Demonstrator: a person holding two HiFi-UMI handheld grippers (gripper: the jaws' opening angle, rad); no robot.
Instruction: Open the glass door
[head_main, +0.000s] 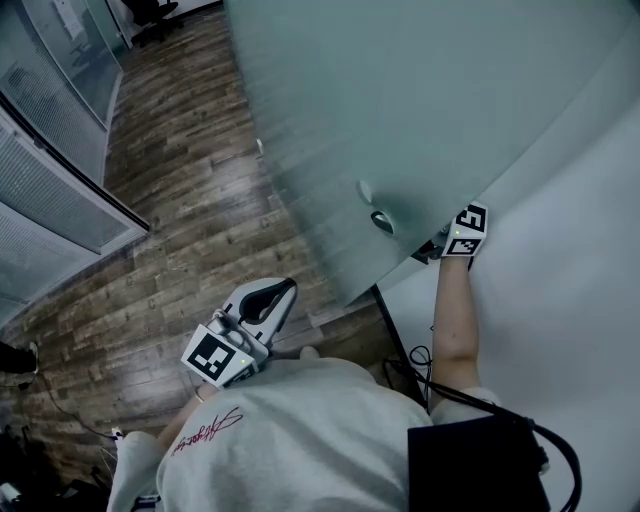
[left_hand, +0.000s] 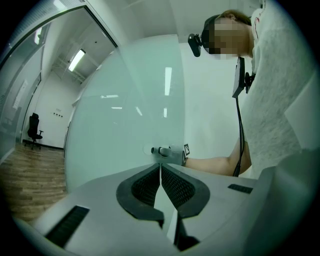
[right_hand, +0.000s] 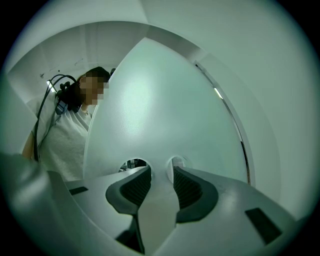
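The frosted glass door (head_main: 400, 100) stands swung out from the white wall, and its metal handle (head_main: 381, 220) sits near the free edge. My right gripper (head_main: 443, 246) reaches behind that edge at handle height. Its jaws stand open, right up against the glass (right_hand: 165, 100), between a round hole (right_hand: 132, 164) and a round fitting (right_hand: 176, 162). Nothing shows between its fingertips. My left gripper (head_main: 283, 291) is held low by the person's chest, away from the door, with its jaws shut and empty. In the left gripper view the handle knob (left_hand: 162, 150) shows ahead, with the right gripper (left_hand: 179, 155) behind it.
Wood plank floor (head_main: 190, 200) runs along the door's near side. Glass partitions with blinds (head_main: 50, 190) line the left. An office chair (left_hand: 34, 131) stands far down the room. A white wall (head_main: 560, 300) is at the right. A black cable (head_main: 560, 450) hangs by the person's shoulder.
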